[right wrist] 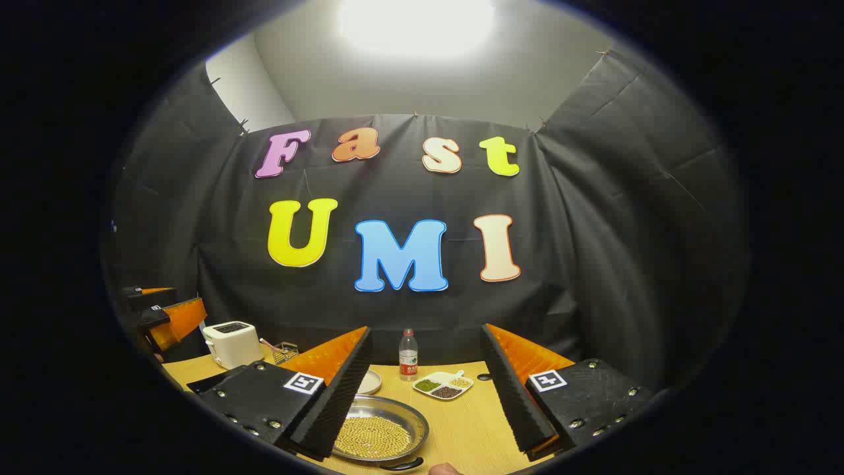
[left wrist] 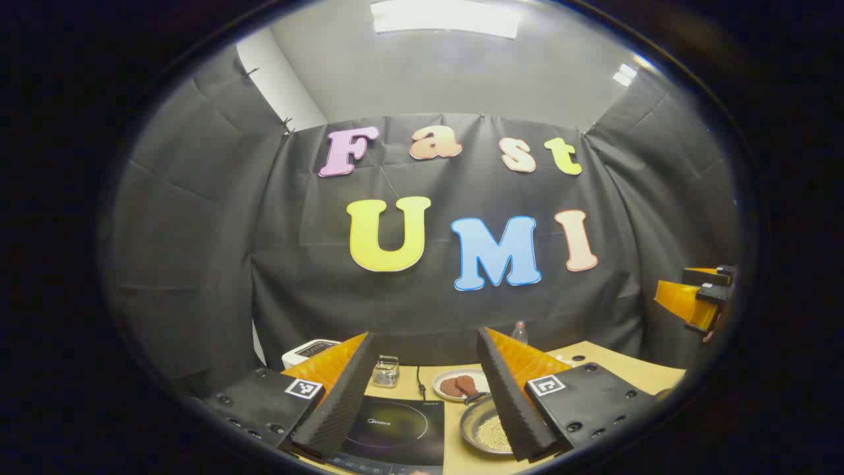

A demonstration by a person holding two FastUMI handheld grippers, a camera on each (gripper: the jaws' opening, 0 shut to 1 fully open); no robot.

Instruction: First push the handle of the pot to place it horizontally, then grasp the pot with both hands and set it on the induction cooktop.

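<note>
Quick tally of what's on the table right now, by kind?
Pot: 1
Induction cooktop: 1
Toaster: 1
Water bottle: 1
Plates: 2, one with patties, one divided with beans
Wire rack: 1
Total: 7

- The left gripper (left wrist: pixel 422 402) is hovering over the worktop (left wrist: pixel 633 369), its jaws standing wide apart with nothing between them.
- The induction cooktop (left wrist: pixel 395 432) is lying at 6 o'clock between the fingers.
- The pot (left wrist: pixel 484 429), holding pale grains, is sitting just beside the cooktop at 5 o'clock, partly hidden behind one finger.
- A plate (left wrist: pixel 458 384) with brown pieces is resting beyond the pot.
- The right gripper (left wrist: pixel 699 297) is showing at 3 o'clock.
</note>
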